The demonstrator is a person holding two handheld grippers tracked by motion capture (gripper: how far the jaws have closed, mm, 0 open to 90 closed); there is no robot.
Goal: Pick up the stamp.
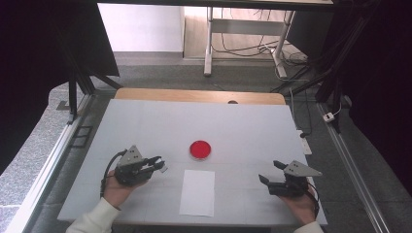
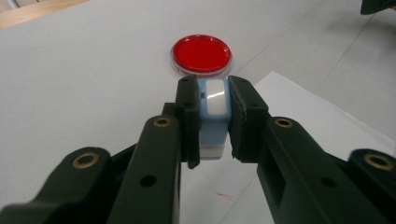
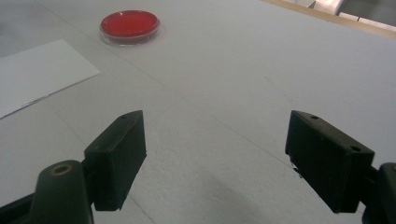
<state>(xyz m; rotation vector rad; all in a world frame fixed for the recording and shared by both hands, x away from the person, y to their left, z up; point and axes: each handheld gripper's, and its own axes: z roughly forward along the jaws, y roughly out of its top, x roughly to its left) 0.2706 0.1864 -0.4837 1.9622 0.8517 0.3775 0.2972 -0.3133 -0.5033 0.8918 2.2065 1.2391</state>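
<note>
I have the left gripper (image 2: 212, 119) near the desk's (image 1: 145, 121) front left corner, its jaws clamped on a small light-blue and white block (image 2: 213, 112) held clear of the surface. The right gripper (image 3: 215, 158) sits near the front right corner, jaws spread wide with nothing between them. A red dish (image 1: 200, 150) rests mid-desk; a white sheet of paper (image 1: 197, 192) lies just in front of it, toward the front edge.

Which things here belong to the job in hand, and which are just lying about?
In the job:
- left gripper, shut on a small blue and white stamp
- red ink pad
- white sheet of paper

Lying about:
- cables on the floor
- table legs beyond
</note>
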